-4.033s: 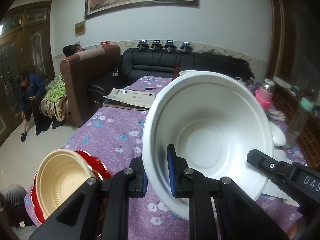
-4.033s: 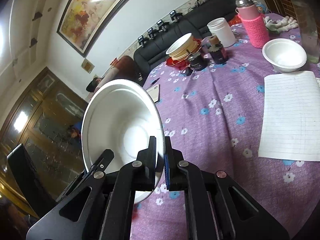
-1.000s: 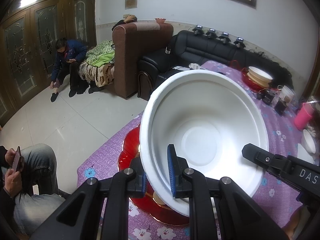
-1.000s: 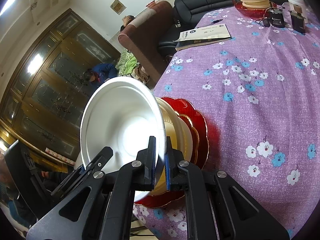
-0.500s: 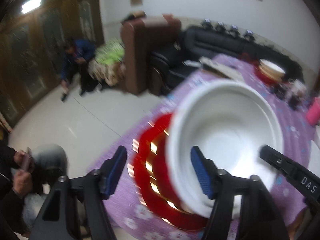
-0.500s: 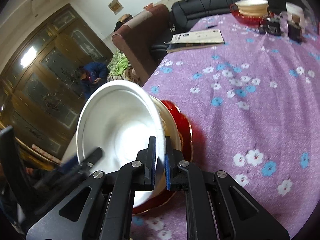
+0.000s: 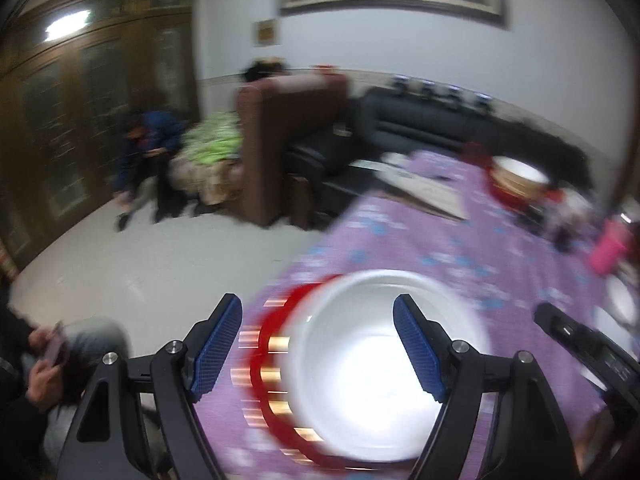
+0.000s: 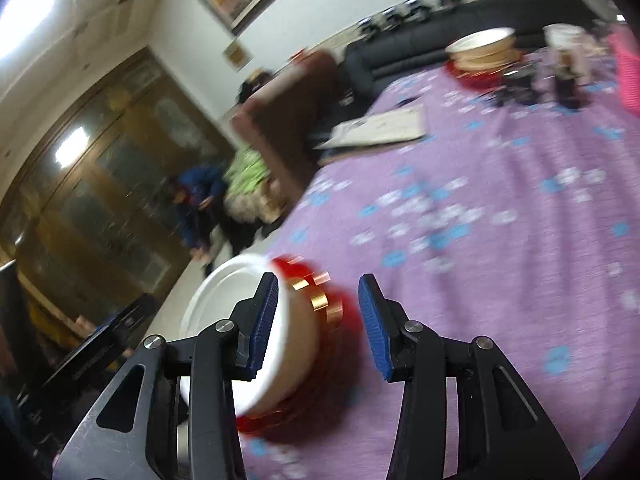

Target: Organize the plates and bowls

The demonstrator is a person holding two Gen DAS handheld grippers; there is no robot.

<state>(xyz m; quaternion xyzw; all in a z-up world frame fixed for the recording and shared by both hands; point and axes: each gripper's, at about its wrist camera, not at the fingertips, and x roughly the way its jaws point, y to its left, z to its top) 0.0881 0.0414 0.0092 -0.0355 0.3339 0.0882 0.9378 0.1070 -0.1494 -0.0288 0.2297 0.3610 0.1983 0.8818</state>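
The white bowl (image 7: 384,364) rests in a beige bowl (image 8: 300,344) on stacked red plates (image 7: 268,364) near the edge of the purple flowered table (image 7: 460,256). My left gripper (image 7: 316,346) hangs above the bowl's left side, its jaws opening, and its blue pads (image 7: 216,344) are off the bowl. In the right wrist view the white bowl (image 8: 224,296) lies low and left. My right gripper (image 8: 318,324) straddles the stack's right side with its jaws opening. Its fingers (image 8: 374,328) do not press on the bowl. Both views are blurred.
A second stack of beige bowls on a red plate (image 8: 484,52) stands at the table's far end by jars (image 8: 564,64) and a pink bottle (image 7: 608,248). A booklet (image 8: 380,128) lies mid-table. A seated person (image 7: 40,368) holds a phone beside the table's near edge.
Both grippers have let go of the white bowl's rim and opened. The bowl now sits nested on the beige bowl and red plates. Both hands have pulled back from it.
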